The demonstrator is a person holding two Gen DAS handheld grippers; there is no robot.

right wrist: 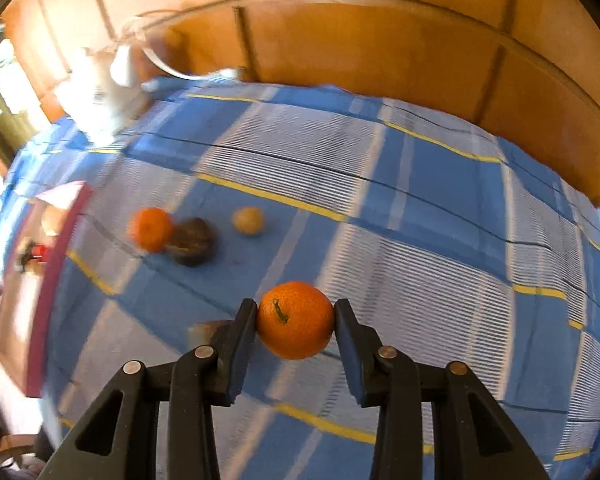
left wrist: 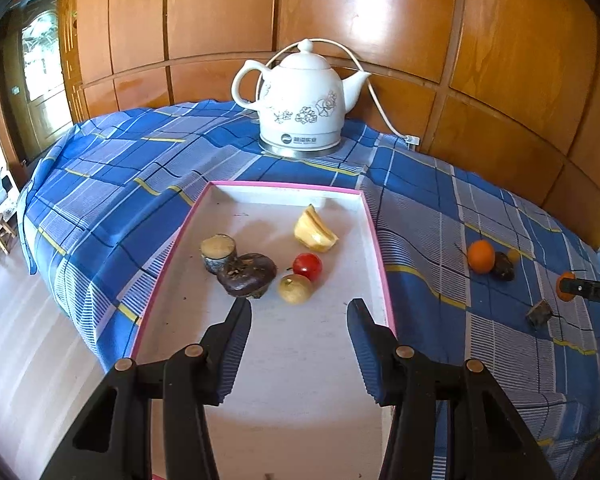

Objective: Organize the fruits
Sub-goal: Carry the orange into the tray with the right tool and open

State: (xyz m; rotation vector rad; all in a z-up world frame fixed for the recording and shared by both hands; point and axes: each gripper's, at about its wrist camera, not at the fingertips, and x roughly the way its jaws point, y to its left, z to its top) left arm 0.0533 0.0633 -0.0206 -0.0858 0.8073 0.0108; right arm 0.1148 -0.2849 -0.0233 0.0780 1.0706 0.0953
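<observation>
My left gripper [left wrist: 299,306] is open and empty above the near part of a white tray with a pink rim [left wrist: 374,216]. In the tray lie a yellow fruit wedge [left wrist: 314,230], a red fruit [left wrist: 307,266], a small yellow-brown fruit [left wrist: 295,289], a dark brown fruit [left wrist: 246,274] and a cut stump-like piece [left wrist: 219,251]. My right gripper [right wrist: 295,307] is shut on an orange [right wrist: 295,320] and holds it above the cloth. Another orange [right wrist: 150,229], a dark fruit [right wrist: 190,240] and a small yellowish fruit [right wrist: 248,221] lie on the cloth beyond it.
A white electric kettle [left wrist: 300,100] with its cord stands at the back of the blue checked cloth [left wrist: 112,168]. A small dark cube [left wrist: 540,312] lies on the cloth right of the tray. Wooden wall panels rise behind. The table drops to the floor at left.
</observation>
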